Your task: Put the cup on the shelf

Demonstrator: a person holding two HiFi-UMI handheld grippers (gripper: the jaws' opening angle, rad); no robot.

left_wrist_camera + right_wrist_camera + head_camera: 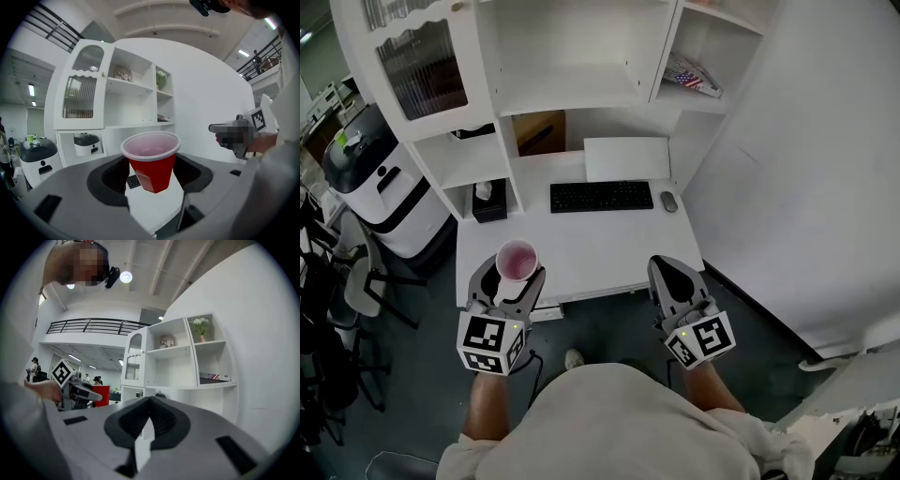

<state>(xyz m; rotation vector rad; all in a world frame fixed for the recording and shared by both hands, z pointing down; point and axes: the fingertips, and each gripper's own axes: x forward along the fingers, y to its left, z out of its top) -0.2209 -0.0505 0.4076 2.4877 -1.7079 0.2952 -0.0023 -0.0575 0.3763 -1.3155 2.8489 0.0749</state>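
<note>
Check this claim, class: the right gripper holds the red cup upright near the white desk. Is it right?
No: the left gripper holds the red cup upright near the white desk, as the left gripper view shows; the right gripper is empty.

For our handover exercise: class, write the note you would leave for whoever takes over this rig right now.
Left gripper: shut on the red cup, held upright above the desk near its front edge.
Right gripper: shut, empty.
Shelves: ahead, behind the desk.
Done: cup in the grip.
Left: carry it to a shelf, set it down, release.
</note>
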